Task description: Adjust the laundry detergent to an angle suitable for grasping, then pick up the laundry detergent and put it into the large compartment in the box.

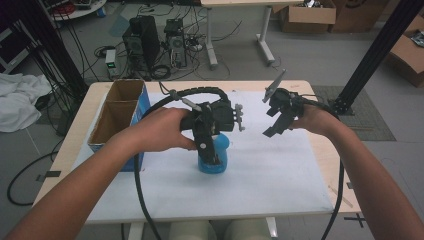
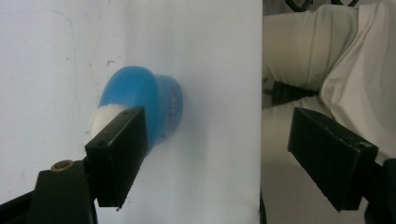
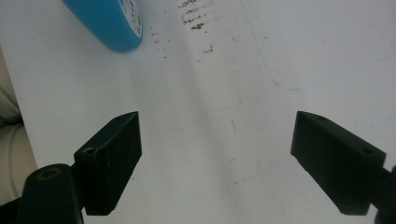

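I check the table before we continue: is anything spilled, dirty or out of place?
Small brown specks lie scattered on the white table cover close to the blue cup, like crumbs or a stain. The cup itself stands upright, and nothing appears spilled from it.

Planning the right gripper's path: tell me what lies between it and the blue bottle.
Nothing: in the high view, bare white table cover separates the right gripper from the blue bottle.

Cup (image 1: 215, 156) mid-table (image 1: 280, 185), under left claw (image 1: 212, 150); box (image 1: 117, 112) left, right claw (image 1: 272, 117) right.
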`<state>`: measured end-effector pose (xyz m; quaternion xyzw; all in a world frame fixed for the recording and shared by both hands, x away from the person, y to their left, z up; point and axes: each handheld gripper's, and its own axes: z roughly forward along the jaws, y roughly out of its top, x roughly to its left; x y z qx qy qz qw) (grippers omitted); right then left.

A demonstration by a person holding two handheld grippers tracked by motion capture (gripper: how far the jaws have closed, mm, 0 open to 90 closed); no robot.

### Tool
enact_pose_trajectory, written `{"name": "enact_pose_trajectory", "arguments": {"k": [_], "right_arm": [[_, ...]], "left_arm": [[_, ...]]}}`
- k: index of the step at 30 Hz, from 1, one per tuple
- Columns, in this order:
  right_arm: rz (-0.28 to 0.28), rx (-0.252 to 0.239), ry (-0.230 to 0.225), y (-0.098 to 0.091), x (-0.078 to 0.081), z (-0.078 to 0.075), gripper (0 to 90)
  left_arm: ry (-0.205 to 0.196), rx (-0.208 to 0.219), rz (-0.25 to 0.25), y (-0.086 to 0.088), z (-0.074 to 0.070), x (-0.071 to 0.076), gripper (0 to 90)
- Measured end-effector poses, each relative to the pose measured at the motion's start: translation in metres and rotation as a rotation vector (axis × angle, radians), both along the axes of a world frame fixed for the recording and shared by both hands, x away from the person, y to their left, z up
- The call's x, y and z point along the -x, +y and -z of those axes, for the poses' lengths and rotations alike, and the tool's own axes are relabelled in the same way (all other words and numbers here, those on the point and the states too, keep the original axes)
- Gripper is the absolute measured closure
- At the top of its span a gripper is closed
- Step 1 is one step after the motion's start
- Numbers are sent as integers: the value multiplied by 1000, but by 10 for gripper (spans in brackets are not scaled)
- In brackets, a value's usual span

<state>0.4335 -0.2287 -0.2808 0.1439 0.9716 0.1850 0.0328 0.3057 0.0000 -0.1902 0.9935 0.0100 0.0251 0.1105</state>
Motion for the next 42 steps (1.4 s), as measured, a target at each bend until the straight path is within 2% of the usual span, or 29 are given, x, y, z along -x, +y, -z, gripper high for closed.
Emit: {"name": "enact_pose_trajectory", "arguments": {"k": [16,26,35,42], "right_arm": [[2,1,-4,1,4,-1,163],[6,1,-3,0,3,-1,164],[14,-12,-2,-3,2,-3,163],[13,-7,2,-4,1,0,163]], "left_arm": [[-4,2,-1,1,0,3,210],[-23,9,0,2,-7,-1,205],[-36,38,13,-1,-17,-13,202],[-47,63,29,-1,-21,-29,201]]}}
